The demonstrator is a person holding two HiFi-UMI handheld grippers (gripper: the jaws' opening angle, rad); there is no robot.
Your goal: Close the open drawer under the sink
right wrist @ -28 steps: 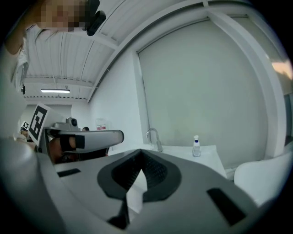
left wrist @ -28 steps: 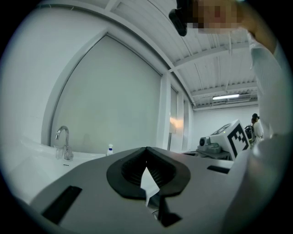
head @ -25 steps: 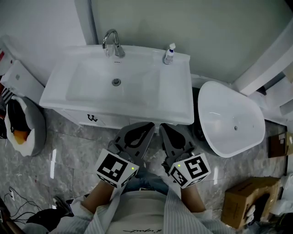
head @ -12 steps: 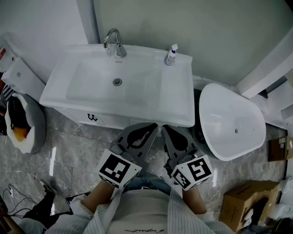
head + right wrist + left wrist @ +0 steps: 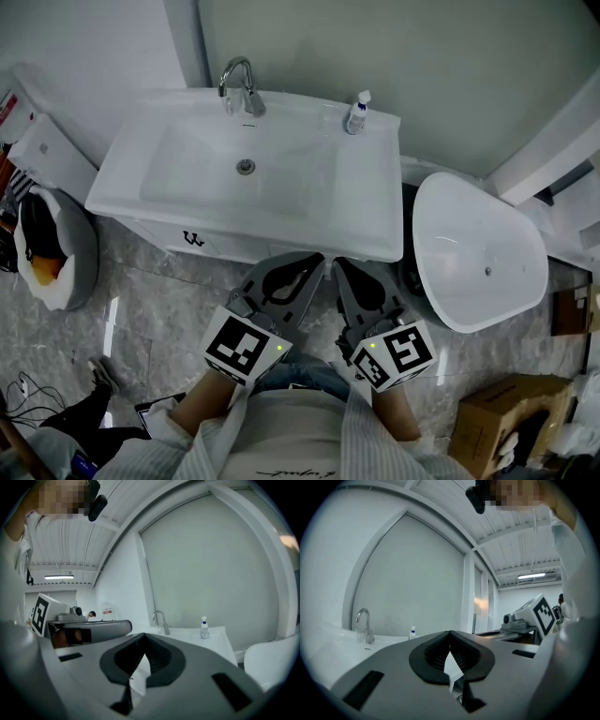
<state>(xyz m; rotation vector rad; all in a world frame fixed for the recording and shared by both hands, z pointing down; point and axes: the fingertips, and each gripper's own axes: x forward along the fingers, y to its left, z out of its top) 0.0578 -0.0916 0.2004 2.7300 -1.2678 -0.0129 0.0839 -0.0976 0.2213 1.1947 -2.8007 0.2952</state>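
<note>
- A white sink (image 5: 375,220) is seen from above, with a chrome faucet (image 5: 239,80) and a small bottle (image 5: 356,112) at its back edge.
- The drawer (image 5: 225,246) shows as a white front with a dark handle (image 5: 192,240) just under the sink's front rim. Whether it stands open cannot be told.
- The left gripper (image 5: 312,260) and right gripper (image 5: 339,265) are side by side at the sink's front rim. Each has its jaws pressed together and holds nothing.
</note>
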